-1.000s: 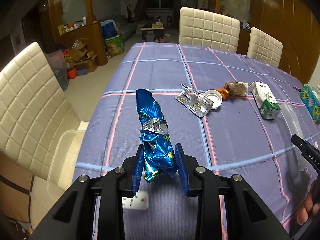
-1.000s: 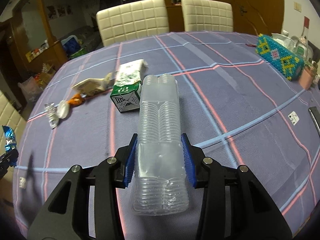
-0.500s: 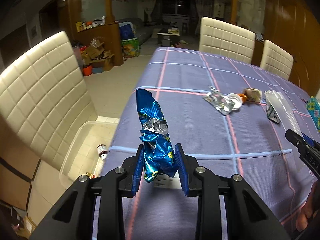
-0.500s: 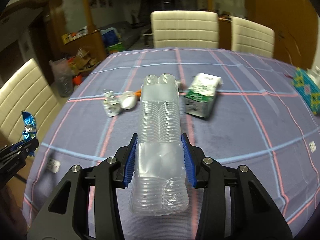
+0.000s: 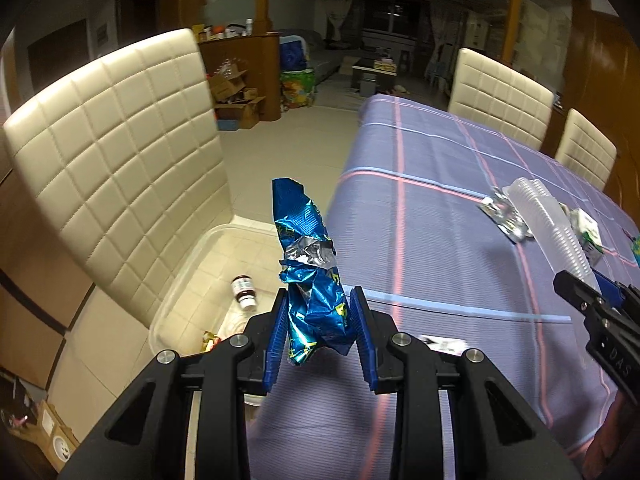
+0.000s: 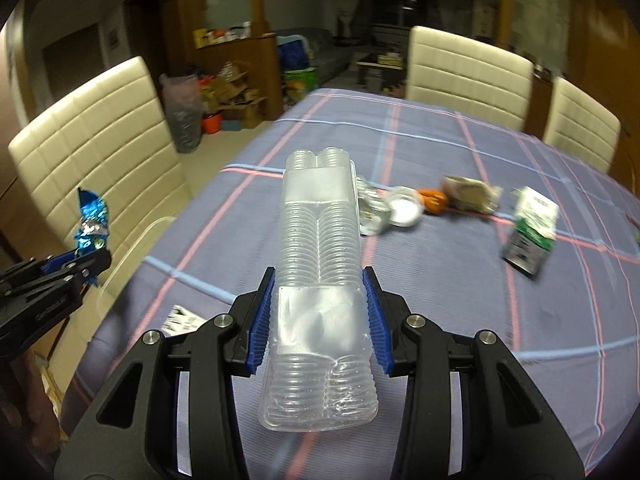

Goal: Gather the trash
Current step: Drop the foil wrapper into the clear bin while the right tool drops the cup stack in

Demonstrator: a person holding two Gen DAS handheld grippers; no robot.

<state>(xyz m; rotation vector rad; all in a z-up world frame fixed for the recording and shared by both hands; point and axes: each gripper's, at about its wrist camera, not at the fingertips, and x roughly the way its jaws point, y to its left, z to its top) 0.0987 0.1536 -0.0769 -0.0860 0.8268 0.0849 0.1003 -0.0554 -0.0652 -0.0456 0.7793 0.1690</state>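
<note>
Now, far left: cream chair (image 5: 120,168) w/ a clear plastic bin (image 5: 188,264) on its seat, small brown bottle (image 5: 243,293) lying inside. Left tool (image 5: 320,336) hangs abt over the edge of the surface (image 5: 440,240), beside the bin, pads clamped narrow on a crumpled blue foil wrapper (image 5: 310,272) standing upright. Small white paper slip (image 6: 182,319) lies near the surface edge. Right tool (image 6: 320,316) is over the surface, pads pinching a clear sleeve of stacked plastic cups (image 6: 318,240) across its lower part; sleeve juts fwd along the fingers. Beyond it on the cloth, left to right: foil blister pack (image 6: 370,208), white lid (image 6: 404,210), sth orange (image 6: 432,200), tan crumpled wrapper (image 6: 472,196), green-white carton (image 6: 530,232).
</note>
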